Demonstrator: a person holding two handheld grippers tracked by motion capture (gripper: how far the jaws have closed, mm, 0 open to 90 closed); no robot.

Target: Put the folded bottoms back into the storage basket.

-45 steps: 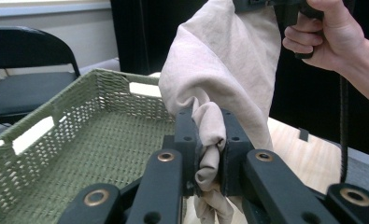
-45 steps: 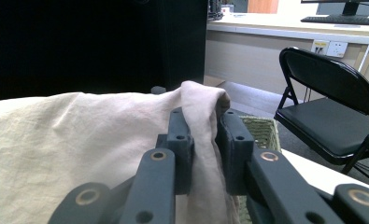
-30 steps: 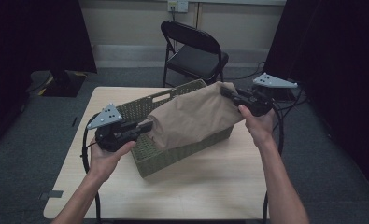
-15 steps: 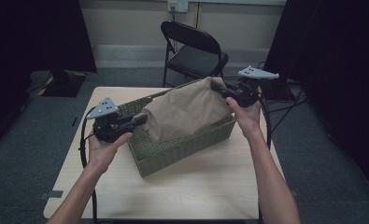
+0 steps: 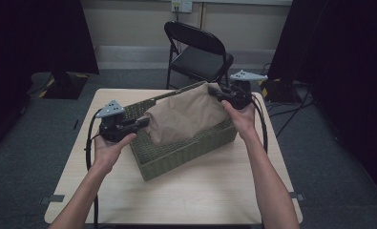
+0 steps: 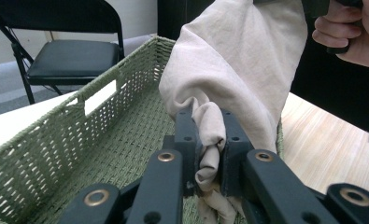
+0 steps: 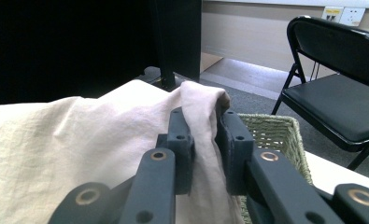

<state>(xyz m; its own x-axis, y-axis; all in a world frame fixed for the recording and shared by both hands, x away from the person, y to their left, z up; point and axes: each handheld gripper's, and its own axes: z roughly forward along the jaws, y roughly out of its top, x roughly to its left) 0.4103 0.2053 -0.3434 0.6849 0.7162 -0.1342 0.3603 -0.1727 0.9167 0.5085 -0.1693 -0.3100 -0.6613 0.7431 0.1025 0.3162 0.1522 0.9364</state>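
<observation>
At the left, our left hand-held gripper (image 5: 141, 123) pinches a bunched corner of the cloth (image 5: 186, 117) over the basket (image 5: 186, 155) on the table (image 5: 214, 195). The cloth hangs stretched across the basket, partly inside. At the right, our right hand-held gripper (image 5: 214, 91) pinches the other end. We judge lowering and release remain.

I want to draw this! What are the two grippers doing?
Left gripper: closed on the cloth.
Right gripper: closed on the cloth's other end.
</observation>
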